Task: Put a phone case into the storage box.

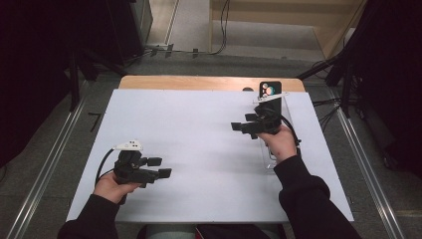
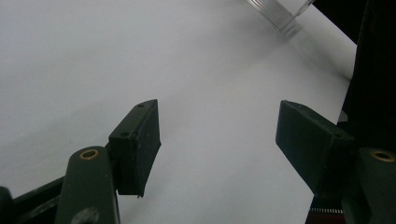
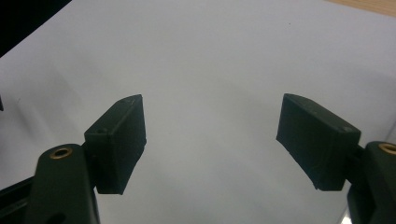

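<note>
Hovering over the white table (image 1: 199,149) in the high view, the left gripper (image 1: 160,167) sits near the near-left corner with jaws apart and nothing between them, while the right gripper (image 1: 238,127) is close to the right edge, jaws also apart and empty, pointing toward the table middle. Just behind and under the right hand (image 1: 281,142) lies one clear plastic tray (image 1: 271,162) running along the right edge, and one dark phone-like item with coloured dots (image 1: 270,89) stands at the far-right corner; what it is exactly is hard to tell. Count: two grippers, one tray, one dark item. Left gripper view: both black pads stand wide over bare white surface, and a ribbed clear corner of the tray (image 2: 280,11) peeks in at the top. Right gripper view: pads wide, plain white surface between them, a wood strip (image 3: 369,5) at the top right. Judgement: the step looks like an approach to the tray, so the right gripper should turn back toward it, line one pad inside the wall, and close slowly since clear plastic slips.
</note>
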Demonstrator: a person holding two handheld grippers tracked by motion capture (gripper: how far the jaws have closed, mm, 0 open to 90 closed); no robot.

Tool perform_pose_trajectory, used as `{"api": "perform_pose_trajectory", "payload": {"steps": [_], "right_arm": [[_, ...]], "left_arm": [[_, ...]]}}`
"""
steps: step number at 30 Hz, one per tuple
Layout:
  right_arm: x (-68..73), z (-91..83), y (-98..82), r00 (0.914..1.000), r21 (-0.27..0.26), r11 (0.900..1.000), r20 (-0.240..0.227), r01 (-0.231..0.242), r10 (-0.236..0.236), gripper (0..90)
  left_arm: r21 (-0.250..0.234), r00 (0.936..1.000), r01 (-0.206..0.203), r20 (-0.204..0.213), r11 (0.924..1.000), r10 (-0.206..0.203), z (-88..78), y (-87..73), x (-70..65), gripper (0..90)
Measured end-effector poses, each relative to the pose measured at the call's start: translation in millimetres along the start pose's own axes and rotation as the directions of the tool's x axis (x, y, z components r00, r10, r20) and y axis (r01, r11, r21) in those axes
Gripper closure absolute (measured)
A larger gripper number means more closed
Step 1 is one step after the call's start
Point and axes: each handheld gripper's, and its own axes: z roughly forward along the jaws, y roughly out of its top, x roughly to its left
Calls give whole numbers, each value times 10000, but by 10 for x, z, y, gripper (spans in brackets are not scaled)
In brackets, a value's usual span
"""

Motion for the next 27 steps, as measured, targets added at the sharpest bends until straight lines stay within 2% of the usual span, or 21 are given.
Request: {"api": "perform_pose_trajectory", "payload": {"steps": [7,11,16,19,27], "right_arm": [[81,1,-79,9993,184,9998,-365,108,-101,220],[117,-28,-138,9986,-16,9998,-494,200,-201,220],[193,-75,-221,9977,61,9991,-541,421,-417,220],[229,-95,-271,9964,-23,9993,-756,382,-382,220],[314,-137,-382,9946,16,9978,-804,662,-658,220]], "left_arm": [[-9,10000,-8,5,10000,8,-1,1,-7,310],[-25,10000,-43,2,10000,43,-2,2,-9,310],[-43,10000,-49,14,10000,49,-2,4,-13,310],[-29,10000,-44,-12,10000,44,-3,5,-18,310],[-49,10000,-82,48,10000,82,-3,5,-30,310]]}}
